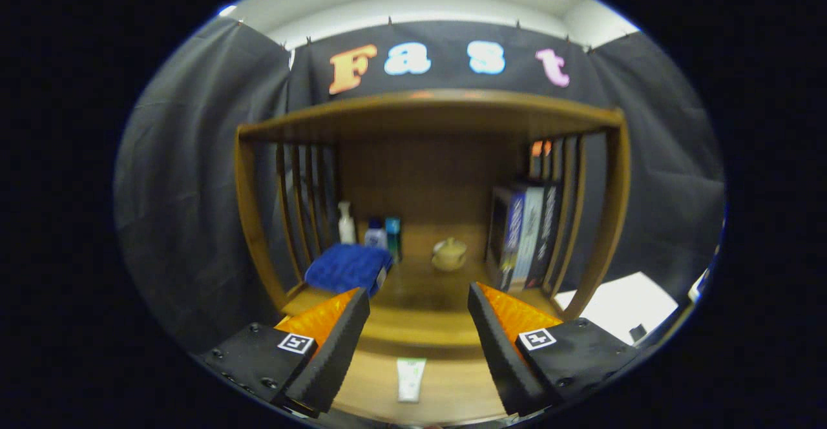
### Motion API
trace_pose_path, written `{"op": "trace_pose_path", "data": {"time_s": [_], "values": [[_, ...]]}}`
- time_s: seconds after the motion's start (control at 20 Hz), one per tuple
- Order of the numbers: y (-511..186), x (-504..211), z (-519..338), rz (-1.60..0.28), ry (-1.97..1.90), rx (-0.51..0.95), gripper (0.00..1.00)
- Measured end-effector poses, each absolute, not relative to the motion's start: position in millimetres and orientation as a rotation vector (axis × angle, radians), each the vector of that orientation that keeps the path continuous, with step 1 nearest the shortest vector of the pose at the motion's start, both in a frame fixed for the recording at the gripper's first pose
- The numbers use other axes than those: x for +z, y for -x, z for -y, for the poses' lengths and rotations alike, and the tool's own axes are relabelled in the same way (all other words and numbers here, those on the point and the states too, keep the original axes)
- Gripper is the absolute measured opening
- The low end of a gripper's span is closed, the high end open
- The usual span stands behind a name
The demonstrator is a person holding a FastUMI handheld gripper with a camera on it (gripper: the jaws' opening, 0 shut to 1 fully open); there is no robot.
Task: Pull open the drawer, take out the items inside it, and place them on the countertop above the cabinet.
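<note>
Gripper view, lower centre: the gripper [418, 300] gapes wide, empty — a small tube [411, 379] lies between its fingers. Blue cloth [349, 267] sits left of centre on the tabletop [426, 287]; books [526, 235] stand right.

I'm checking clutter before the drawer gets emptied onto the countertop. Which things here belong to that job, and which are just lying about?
Job:
- gripper, fingers open
- tube lying in the drawer between the fingers
- countertop

Lying about:
- blue cloth
- bottles behind it
- small pot
- books
</note>
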State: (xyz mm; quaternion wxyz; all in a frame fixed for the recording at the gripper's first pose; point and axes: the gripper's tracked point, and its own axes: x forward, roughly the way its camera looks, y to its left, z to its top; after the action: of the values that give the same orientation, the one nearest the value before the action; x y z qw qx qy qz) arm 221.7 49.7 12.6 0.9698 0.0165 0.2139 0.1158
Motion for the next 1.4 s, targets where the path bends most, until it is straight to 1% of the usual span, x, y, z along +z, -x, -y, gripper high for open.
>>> {"op": "trace_pose_path", "data": {"time_s": [0.15, 0.45, 0.6, 0.85, 1.15, 1.25, 1.3, 1.4], "values": [[-222, -66, -63, -0.617, -0.062, 0.239, 0.99], [-198, -208, -65, -0.998, 0.104, 0.189, 0.99], [-180, -240, -70, -1.14, 0.138, 0.178, 1.0], [-167, -273, -56, -1.287, 0.147, 0.158, 0.98], [-164, -284, -54, -1.369, 0.133, 0.149, 0.88], [-166, -283, -55, -1.364, 0.128, 0.143, 0.83], [-167, -281, -56, -1.362, 0.131, 0.15, 0.83], [-161, -282, -59, -1.359, 0.139, 0.159, 0.63]]}}
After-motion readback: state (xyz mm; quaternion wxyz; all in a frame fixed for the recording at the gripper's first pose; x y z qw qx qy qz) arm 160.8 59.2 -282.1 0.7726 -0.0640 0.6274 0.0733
